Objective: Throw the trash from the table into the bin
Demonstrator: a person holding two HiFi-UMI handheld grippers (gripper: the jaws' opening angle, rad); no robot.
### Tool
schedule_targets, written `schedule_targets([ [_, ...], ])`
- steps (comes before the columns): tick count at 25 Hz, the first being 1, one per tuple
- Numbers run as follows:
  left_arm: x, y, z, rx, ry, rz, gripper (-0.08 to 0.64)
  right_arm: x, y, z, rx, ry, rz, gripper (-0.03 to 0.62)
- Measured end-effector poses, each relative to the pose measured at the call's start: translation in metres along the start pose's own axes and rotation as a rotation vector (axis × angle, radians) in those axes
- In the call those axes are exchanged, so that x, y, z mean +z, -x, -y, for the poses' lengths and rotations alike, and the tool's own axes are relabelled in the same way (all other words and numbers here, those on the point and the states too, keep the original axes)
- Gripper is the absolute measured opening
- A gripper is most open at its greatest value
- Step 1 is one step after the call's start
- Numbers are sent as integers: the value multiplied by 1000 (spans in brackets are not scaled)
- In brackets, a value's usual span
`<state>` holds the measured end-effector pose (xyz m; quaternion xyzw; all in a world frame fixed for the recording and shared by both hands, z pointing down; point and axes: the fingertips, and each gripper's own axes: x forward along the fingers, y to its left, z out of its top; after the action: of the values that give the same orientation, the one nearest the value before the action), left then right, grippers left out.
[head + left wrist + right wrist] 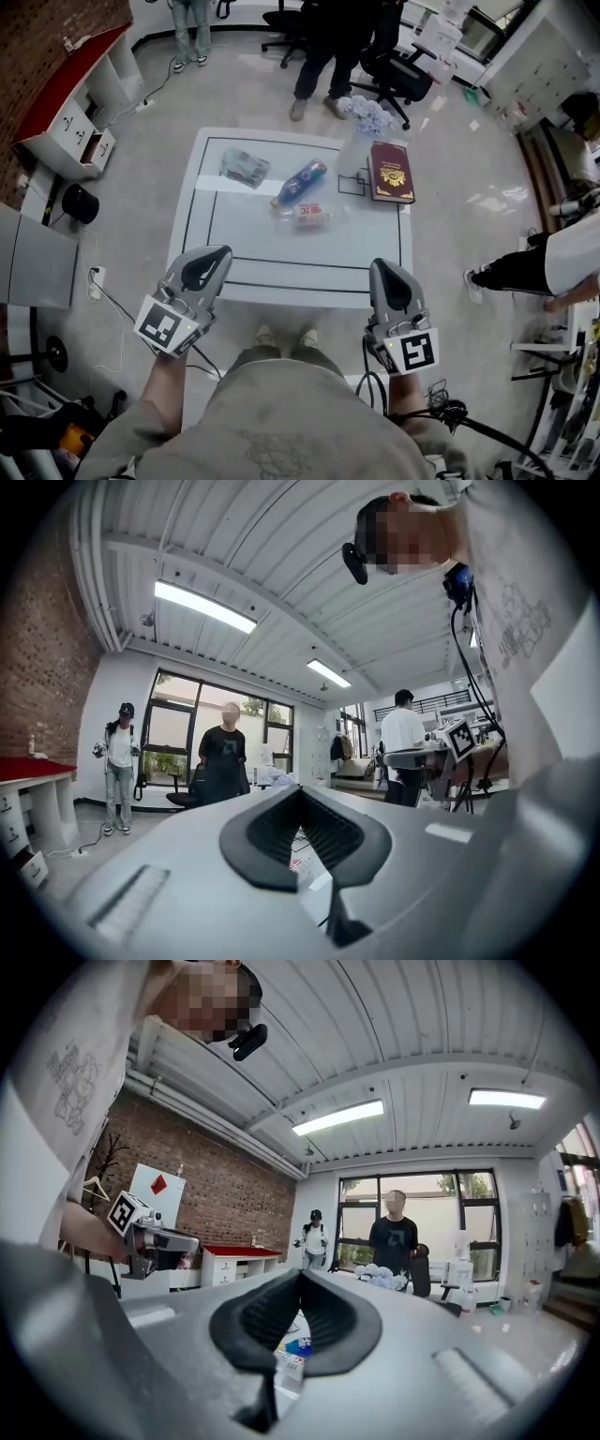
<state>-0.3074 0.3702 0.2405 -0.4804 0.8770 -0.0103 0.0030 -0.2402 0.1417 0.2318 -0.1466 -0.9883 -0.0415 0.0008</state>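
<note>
You're standing in an open workroom with a grey floor, at the near edge of a low white table (214, 246); people and office chairs stand beyond its far side.

Both tools are idle. Your left gripper (217, 251) and right gripper (383, 266) are each closed tip to tip, with only the hollow behind the pads showing through, and neither has hold of anything. You hold them level and side by side just short of the table's near edge, which reads as a ready stance before a first reach, not a carry.

The trash lies toward the far half of the table: a crumpled clear packet (246, 167) on the left, a blue bottle (300, 182) lying on its side in the middle, and a clear bottle with a red label (312, 214) just in front of it. That last one is nearest to you, so it looks the easiest first pick.

A dark red book (391, 172) lies flat at the far right; it hardly looks like rubbish.

The dark round object (79, 203) on the floor to the left may be the bin, but I can't be sure.
</note>
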Motion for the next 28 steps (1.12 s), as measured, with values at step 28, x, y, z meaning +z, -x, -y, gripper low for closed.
schedule_targets([
  [28, -12, -74, 46, 49, -24, -57, 0, -27, -10, 85, 123, -7, -93, 94],
])
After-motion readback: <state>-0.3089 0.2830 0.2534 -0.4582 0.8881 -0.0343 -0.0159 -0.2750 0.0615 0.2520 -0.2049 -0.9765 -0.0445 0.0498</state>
